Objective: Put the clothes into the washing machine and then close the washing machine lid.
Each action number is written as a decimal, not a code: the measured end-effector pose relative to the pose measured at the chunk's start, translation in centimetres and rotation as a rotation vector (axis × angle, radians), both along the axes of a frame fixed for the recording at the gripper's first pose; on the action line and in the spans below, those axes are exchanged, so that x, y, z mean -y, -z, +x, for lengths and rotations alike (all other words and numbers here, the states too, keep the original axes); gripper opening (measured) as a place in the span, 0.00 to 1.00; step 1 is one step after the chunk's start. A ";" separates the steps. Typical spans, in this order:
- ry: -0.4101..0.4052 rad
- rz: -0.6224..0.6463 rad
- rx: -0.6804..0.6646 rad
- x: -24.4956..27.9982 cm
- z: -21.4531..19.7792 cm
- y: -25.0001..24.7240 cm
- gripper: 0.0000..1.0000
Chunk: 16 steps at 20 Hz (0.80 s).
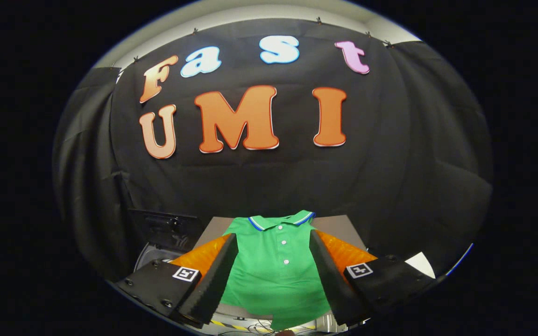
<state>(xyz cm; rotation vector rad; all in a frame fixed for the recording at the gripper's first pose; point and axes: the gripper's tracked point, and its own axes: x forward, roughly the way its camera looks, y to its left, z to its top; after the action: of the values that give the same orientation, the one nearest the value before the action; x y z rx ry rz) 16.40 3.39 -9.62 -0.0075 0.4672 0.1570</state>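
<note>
A green polo shirt with a striped collar and white buttons lies flat on a grey table, its collar pointing away from me. My gripper hovers above it, open wide, with the shirt's chest showing between the two fingers and nothing held. To the left, behind the left finger, the washing machine shows a rounded rim, and its dark lid stands raised against the wall.
The table's far edge meets the black cloth wall. A white patch lies to the right beyond the right finger. Below the shirt's hem a yellow-black striped strip and some cables show.
</note>
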 end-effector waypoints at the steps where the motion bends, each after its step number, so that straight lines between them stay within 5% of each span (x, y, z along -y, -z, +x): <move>1: -0.006 -0.009 -0.035 0.0 1.1 1.3 0.99; 10: 0.004 -0.121 -0.363 1.2 3.8 11.5 0.99; 16: -0.017 -0.064 -0.338 1.0 3.8 12.6 1.00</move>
<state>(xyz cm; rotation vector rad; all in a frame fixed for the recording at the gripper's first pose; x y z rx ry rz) 20.21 2.34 -22.27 -0.0487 0.8092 0.1608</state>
